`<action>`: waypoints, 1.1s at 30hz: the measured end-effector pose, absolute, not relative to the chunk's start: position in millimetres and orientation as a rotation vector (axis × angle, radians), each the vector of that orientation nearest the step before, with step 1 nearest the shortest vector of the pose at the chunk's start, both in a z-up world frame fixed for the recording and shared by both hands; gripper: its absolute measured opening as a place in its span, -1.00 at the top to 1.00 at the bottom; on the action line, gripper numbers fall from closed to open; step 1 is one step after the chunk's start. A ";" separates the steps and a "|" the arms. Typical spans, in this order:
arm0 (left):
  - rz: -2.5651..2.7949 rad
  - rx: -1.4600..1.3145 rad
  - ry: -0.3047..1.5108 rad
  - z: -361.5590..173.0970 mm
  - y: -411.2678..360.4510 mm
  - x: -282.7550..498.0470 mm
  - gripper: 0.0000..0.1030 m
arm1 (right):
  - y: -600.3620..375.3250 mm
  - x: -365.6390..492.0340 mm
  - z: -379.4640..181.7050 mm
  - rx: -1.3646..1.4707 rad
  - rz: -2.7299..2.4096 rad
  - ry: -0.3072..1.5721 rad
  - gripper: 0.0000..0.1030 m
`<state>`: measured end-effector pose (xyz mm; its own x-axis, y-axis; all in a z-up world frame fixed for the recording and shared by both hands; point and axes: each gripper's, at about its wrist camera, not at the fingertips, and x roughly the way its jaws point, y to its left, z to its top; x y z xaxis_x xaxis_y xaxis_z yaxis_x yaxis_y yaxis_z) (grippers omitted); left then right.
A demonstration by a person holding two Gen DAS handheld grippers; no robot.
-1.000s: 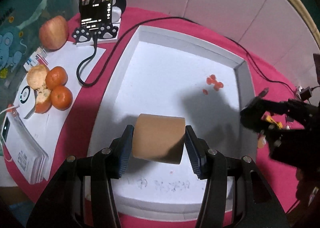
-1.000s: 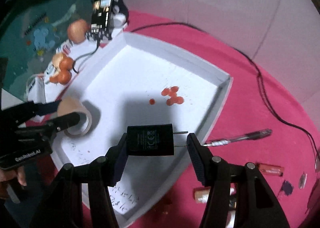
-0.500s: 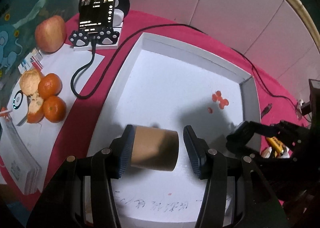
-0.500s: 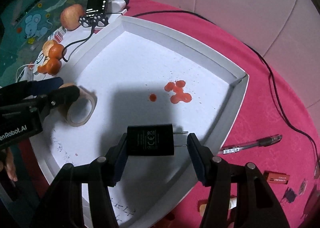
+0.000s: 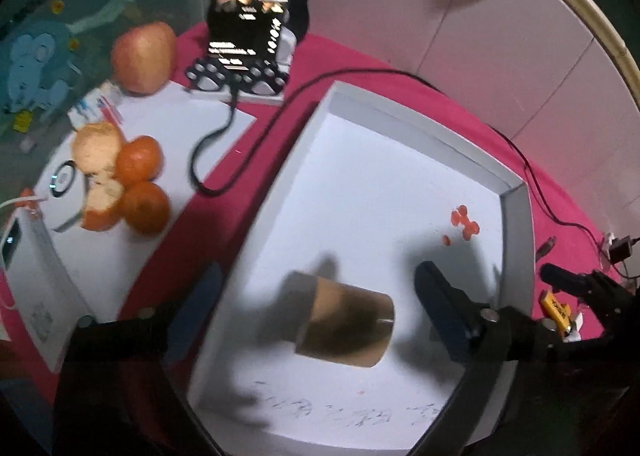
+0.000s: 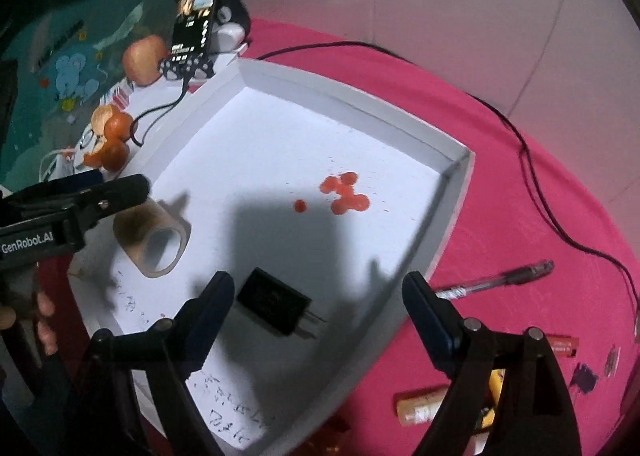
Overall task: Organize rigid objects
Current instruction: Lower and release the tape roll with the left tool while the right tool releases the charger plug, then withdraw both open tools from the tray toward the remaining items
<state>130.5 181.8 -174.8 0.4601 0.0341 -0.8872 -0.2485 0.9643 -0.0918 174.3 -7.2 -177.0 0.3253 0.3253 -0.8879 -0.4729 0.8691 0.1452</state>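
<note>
One white tray (image 5: 516, 216) sits on the pink tablecloth (image 6: 520, 184). In it lie one brown tape roll (image 5: 346, 330) and one black plug adapter (image 6: 274, 301).

The left gripper (image 5: 316, 304) is spread wide, and the roll lies on its side between the fingers, touching neither. The right gripper (image 6: 318, 306) is spread too, with the adapter on the tray floor just inside its left finger.

Only the right view shows one pen (image 6: 496, 280) on the cloth at 3 o'clock of the tray. The left view alone shows the power bank (image 5: 28, 276) at 9 o'clock.
</note>
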 end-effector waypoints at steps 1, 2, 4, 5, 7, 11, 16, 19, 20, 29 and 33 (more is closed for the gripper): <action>0.179 -0.226 1.071 -172.2 183.5 126.1 -0.99 | -9.3 173.9 -175.6 -0.139 0.521 1.123 -0.68; 0.182 -0.228 1.064 -170.5 183.9 122.6 -0.99 | -15.7 173.3 -172.9 -0.116 0.514 1.122 -0.68; 0.186 -0.218 1.059 -167.6 182.4 116.1 -0.99 | -30.9 170.5 -169.3 -0.071 0.497 1.120 -0.68; 0.179 -0.217 1.057 -166.4 180.0 112.5 -0.99 | -37.9 169.2 -168.3 -0.055 0.489 1.121 -0.68; 0.160 -0.219 1.057 -164.9 174.9 107.1 -0.99 | -56.6 165.3 -166.6 -0.016 0.469 1.124 -0.68; 0.069 -0.203 1.069 -163.4 147.7 98.5 -0.99 | -93.5 157.3 -164.8 0.055 0.406 1.128 -0.68; -0.063 -0.125 1.074 -159.9 101.1 92.3 -0.99 | -150.4 142.3 -162.7 0.164 0.285 1.117 -0.68; -0.137 -0.071 1.079 -159.4 74.1 91.1 -0.99 | -182.9 127.7 -165.3 0.178 0.204 1.112 -0.68; -0.170 -0.057 1.086 -160.0 64.0 91.3 -0.99 | -190.1 123.2 -166.9 0.177 0.185 1.114 -0.68; -0.262 -0.054 1.146 -163.7 39.1 85.1 -0.99 | -232.3 81.8 -188.9 0.204 0.175 1.154 -0.68; -0.248 -0.099 1.135 -156.5 52.0 73.6 -0.99 | -191.3 81.3 -176.5 0.042 0.388 1.100 -0.68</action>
